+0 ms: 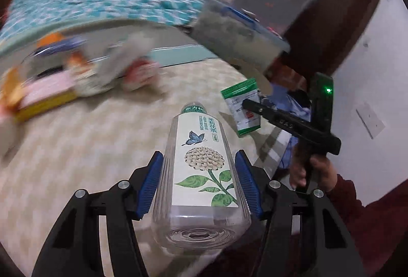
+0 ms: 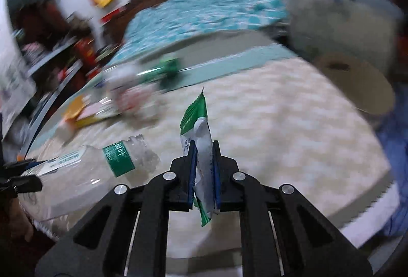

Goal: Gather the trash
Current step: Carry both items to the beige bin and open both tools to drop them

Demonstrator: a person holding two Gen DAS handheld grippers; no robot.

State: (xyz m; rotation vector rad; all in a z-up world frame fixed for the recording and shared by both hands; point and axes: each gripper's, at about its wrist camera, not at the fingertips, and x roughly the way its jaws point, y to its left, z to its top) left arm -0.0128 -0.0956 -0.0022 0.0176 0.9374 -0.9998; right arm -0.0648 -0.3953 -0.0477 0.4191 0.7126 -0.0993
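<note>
My left gripper (image 1: 199,162) is shut on a clear empty plastic bottle (image 1: 201,170) with a white flower-and-butterfly label, held above a cream patterned table (image 1: 89,139). The same bottle (image 2: 84,172) shows at the lower left of the right wrist view. My right gripper (image 2: 204,147) is shut on a green and white wrapper (image 2: 200,139), held edge-on above the table (image 2: 280,136). In the left wrist view the wrapper (image 1: 242,106) hangs from the right gripper (image 1: 248,103) just right of the bottle's cap.
More trash lies blurred at the table's far left: a yellow and pink box (image 1: 43,96), crumpled wrappers (image 1: 137,70) and a green packet (image 2: 169,67). A roll of tape (image 2: 357,83) sits at the table's right edge. A plastic storage bin (image 1: 239,39) and a bed with a teal cover (image 1: 89,1) stand behind.
</note>
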